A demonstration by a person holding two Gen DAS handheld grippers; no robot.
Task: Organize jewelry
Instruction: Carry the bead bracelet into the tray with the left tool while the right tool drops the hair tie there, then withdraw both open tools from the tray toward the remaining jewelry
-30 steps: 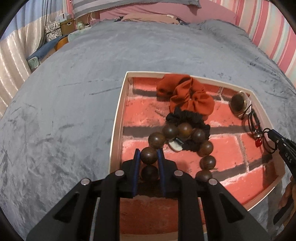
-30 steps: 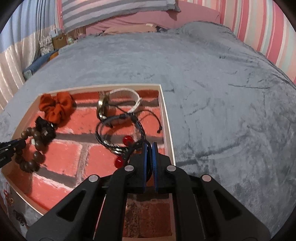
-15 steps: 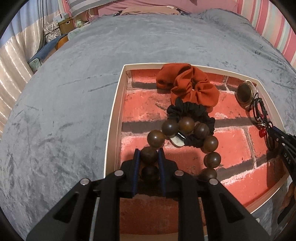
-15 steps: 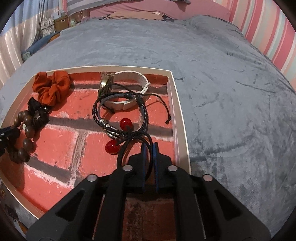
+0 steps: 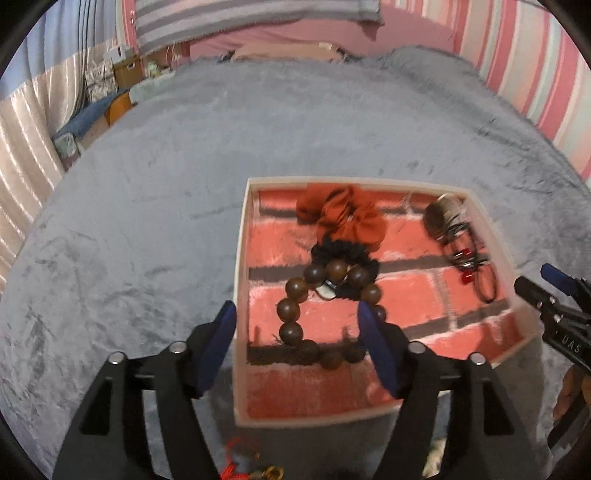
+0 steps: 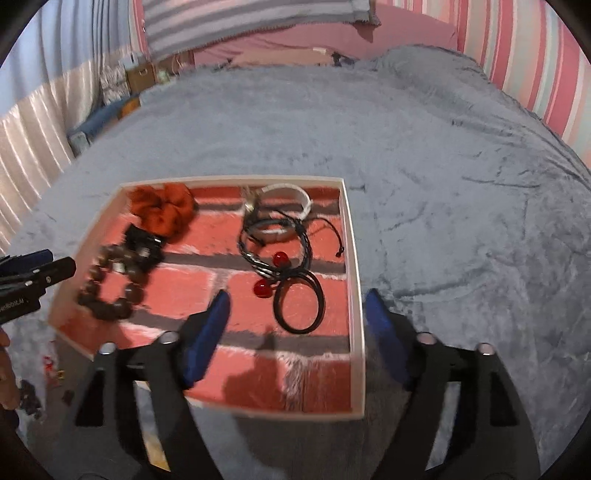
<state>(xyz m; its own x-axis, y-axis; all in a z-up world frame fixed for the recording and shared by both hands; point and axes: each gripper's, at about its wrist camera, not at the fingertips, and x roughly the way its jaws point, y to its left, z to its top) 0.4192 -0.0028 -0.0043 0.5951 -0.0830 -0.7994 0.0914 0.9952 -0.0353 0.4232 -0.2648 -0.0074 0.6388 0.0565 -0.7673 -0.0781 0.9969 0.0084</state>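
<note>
L gripper (image 5: pixel 297 325) nearest me: jaws spread wide, just been opening, pads touching nothing. The bead bracelet (image 5: pixel 325 314) lies flat in the tray (image 5: pixel 240 280) between and below the blue pads, let go. R gripper (image 6: pixel 297 314) same story: jaws apart, just been opening, nothing pinched. Black hair tie (image 6: pixel 299 306) w/ red beads (image 6: pixel 262 288) lies on the tray floor just ahead of it, free.

Tray sits on the grey blanket (image 5: pixel 147 206), brick-print floor. In L view, beads sit near the L wall, their far end resting on a black scrunchie (image 5: pixel 343 254). Beyond that, touching it, the orange scrunchie (image 5: pixel 343 214) near the far wall. R side of tray, seen from R view: braided black cord bracelet (image 6: pixel 273 240) overlapping the hair tie, then a white band (image 6: pixel 291 195) at the far wall w/ a metal piece beside it, too blurred to tell what.

Some small red and gold bits (image 5: pixel 251 470) lie on the blanket at my near edge, outside the tray.

Far back: striped pillow (image 6: pixel 251 18), pink striped wall (image 6: pixel 535 44).
</note>
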